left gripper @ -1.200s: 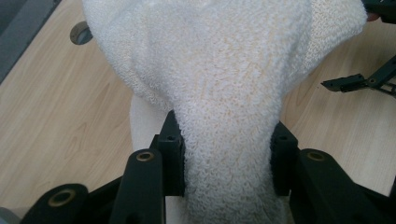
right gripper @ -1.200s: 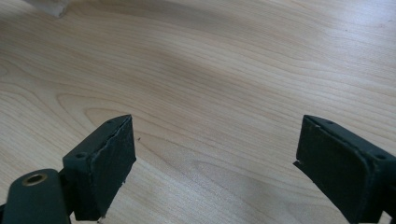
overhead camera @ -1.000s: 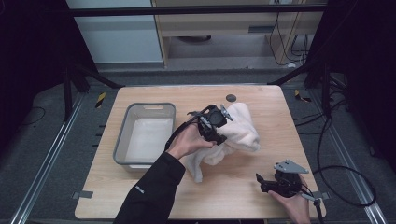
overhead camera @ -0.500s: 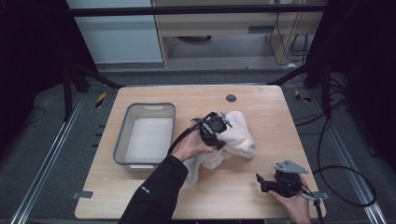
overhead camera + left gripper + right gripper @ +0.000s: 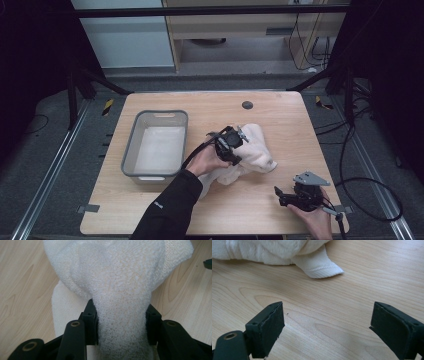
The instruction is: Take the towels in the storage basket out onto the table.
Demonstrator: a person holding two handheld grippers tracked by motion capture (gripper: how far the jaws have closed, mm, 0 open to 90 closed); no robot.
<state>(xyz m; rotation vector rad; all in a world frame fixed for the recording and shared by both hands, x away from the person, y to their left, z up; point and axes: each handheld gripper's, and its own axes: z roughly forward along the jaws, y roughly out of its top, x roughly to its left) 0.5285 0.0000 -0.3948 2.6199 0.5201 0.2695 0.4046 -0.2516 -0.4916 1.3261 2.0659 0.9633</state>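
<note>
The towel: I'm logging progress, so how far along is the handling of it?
Done: the left tool is shut on a bunch of the white towel, which lies crumpled on the table beside the grey bin. In hand: that grip. Left: the right tool stands open over bare wood, short of the towel's corner.

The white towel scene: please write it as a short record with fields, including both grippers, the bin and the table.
towel: white towel, bunched on the table, right of the bin
left gripper: left gripper, jaws closed on a fold of the towel, lately easing open a little
right gripper: right gripper, jaws open, nothing between them, near the table's front right corner
bin: grey bin, left part of the table
table: wooden table
</note>
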